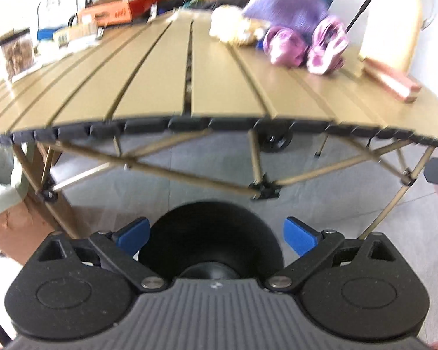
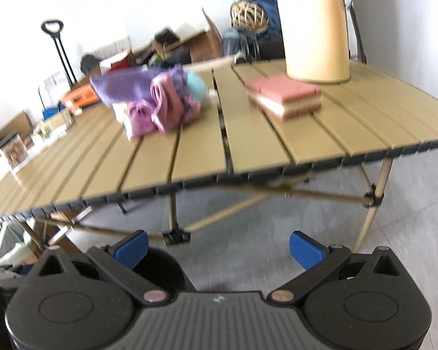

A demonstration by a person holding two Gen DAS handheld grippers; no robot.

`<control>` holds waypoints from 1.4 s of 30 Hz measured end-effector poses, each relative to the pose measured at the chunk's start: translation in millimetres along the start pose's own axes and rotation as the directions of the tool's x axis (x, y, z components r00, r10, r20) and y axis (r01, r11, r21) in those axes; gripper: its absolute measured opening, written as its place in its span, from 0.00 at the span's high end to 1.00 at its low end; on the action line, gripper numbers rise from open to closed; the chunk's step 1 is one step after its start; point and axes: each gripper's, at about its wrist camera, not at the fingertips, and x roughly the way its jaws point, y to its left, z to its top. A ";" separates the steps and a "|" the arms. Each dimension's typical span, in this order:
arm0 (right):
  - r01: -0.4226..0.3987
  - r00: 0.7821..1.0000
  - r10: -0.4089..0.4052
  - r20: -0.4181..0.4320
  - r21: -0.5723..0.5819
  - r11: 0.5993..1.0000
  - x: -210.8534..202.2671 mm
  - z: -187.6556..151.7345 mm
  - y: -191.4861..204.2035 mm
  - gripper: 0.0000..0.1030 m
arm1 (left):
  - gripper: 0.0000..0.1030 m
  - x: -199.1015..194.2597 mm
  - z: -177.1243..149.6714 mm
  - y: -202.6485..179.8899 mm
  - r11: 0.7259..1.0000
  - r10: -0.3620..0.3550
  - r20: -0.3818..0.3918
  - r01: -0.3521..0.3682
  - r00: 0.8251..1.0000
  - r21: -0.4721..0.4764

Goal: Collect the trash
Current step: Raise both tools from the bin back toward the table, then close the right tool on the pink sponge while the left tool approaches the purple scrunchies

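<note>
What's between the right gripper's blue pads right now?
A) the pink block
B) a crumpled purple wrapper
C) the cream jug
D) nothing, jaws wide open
D: in the right wrist view the right gripper has its blue pads spread wide with only floor between them; the pink block and the crumpled purple wrappers lie up on the slatted table.

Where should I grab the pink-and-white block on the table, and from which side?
Take the pink-and-white block across its narrow width, near the end facing the table's front edge. It lies flat, with straight layered side faces that suit flat pads. Come in from the front with the right gripper, whose jaws are open and empty; the tall cream container behind blocks the far side.
</note>
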 end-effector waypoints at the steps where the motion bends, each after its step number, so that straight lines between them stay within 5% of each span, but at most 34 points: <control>1: -0.006 1.000 0.006 0.013 0.006 1.000 -2.2 2.4 -1.6 0.00 | 0.03 -5.8 0.6 -1.2 1.000 -0.007 0.025 0.007 1.000 0.004; 9: -0.046 0.989 0.042 0.143 0.025 0.999 -15.8 26.7 -8.7 0.00 | 0.00 -35.8 21.2 -14.2 0.998 -0.070 0.191 0.070 0.979 0.007; 25: 0.016 0.934 -0.034 0.356 0.054 0.998 8.2 69.5 -32.4 0.00 | 0.00 -17.5 91.9 -48.1 0.990 -0.142 0.272 0.138 0.952 0.033; 34: 0.071 0.933 -0.103 0.344 0.105 0.992 54.5 105.7 -65.3 0.00 | 0.00 8.7 118.8 -52.7 0.983 -0.178 0.266 0.182 0.947 0.012; 42: 0.184 0.956 -0.168 0.242 -0.048 0.982 108.9 127.3 -60.6 0.00 | 0.00 25.7 127.8 -52.0 0.986 -0.163 0.259 0.166 0.952 0.010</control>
